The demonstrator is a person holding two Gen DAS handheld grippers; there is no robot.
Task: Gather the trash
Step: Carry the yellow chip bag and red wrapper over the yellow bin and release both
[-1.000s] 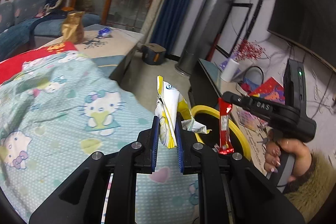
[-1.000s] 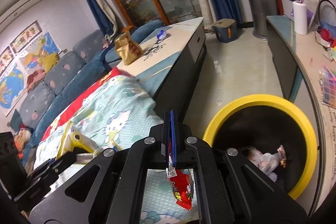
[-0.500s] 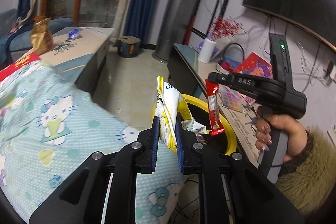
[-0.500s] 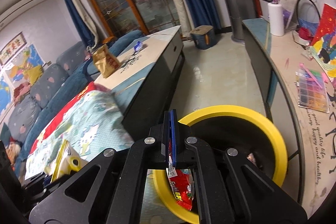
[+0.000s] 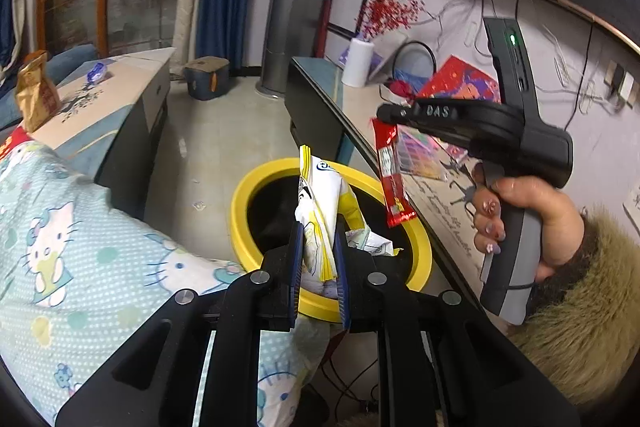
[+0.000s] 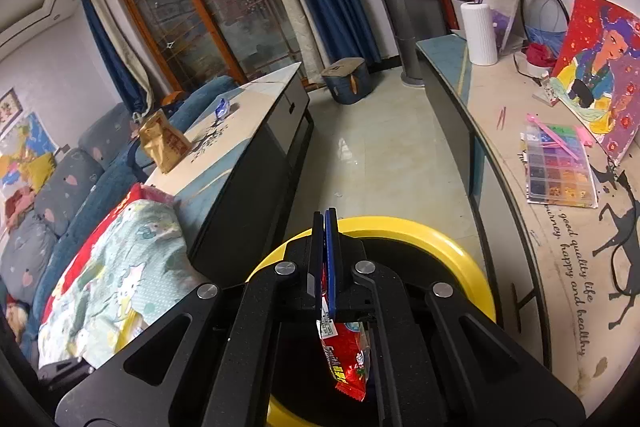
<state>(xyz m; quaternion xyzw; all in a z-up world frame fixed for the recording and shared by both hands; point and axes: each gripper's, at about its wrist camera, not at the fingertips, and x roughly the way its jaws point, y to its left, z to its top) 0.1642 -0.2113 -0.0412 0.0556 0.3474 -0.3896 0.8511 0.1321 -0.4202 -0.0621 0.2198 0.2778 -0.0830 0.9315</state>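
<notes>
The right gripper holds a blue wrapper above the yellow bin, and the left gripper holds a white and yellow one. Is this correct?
Not fully. The wrapper in the right gripper is red, as the right wrist view shows. It does hang above the yellow bin, and the left gripper holds the white and yellow wrapper.

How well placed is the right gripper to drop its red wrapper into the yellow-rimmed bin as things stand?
Probably well placed. The right gripper is shut on the red snack wrapper, which hangs over the black opening of the round yellow-rimmed bin. Nothing shows between wrapper and bin, so the way looks free.
</notes>
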